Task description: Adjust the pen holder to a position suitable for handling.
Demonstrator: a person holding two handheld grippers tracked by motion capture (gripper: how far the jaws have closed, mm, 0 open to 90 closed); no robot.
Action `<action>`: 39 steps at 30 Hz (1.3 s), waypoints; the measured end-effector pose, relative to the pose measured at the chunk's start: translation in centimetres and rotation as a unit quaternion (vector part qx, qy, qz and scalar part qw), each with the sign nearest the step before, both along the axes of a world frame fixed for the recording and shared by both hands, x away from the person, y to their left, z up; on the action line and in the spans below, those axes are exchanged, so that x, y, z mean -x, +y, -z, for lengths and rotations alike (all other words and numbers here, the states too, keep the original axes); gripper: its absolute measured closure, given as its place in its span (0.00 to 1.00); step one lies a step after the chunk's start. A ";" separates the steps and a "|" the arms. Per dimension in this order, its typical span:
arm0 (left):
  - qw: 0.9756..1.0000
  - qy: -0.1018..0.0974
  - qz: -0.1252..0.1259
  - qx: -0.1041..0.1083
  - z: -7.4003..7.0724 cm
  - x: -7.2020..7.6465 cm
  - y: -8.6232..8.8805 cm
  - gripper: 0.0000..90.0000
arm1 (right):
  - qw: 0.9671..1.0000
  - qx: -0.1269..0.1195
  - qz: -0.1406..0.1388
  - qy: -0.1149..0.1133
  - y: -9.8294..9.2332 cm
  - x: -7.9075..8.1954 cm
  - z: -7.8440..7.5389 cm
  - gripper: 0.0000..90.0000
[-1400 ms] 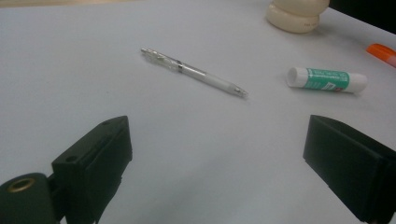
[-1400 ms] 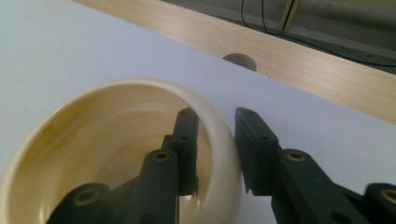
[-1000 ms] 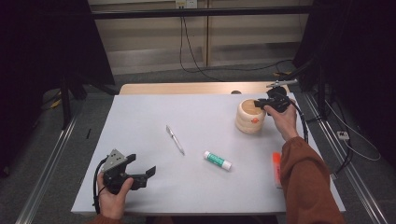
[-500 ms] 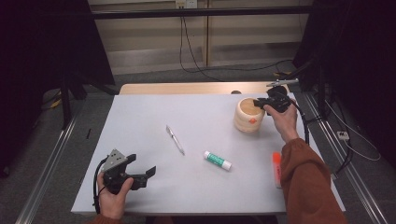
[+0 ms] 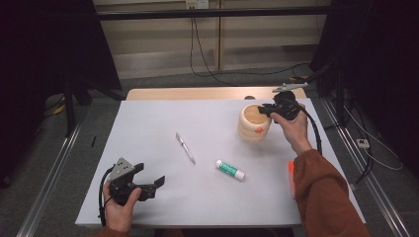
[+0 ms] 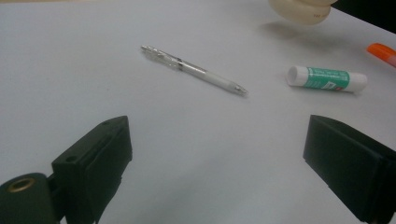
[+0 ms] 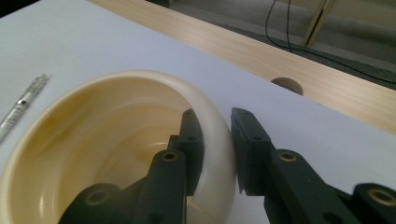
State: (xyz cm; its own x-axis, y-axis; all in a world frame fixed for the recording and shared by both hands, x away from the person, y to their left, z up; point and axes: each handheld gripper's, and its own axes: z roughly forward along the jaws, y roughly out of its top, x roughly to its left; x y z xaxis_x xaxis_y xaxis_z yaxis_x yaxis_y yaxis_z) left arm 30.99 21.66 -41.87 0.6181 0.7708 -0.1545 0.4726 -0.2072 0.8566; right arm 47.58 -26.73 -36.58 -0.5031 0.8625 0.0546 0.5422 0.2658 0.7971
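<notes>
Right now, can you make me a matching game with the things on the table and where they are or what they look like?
Things:
1. cup
2. pen
3. glue stick
4. left gripper

Descriptions:
A. white tube with a green label, lying flat
B. open, with nothing between its jaws
C. cream coloured, rim pinched by the right gripper
D. thin and clear, lying in the middle of the table

Pairs: 1-C, 2-D, 3-A, 4-B
</notes>
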 end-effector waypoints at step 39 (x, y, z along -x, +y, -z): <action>1.000 0.002 0.000 0.005 0.0 0.0 0.0 0.09 | 0.998 -0.002 -0.049 0.027 10.9 -0.6 3.0 0.83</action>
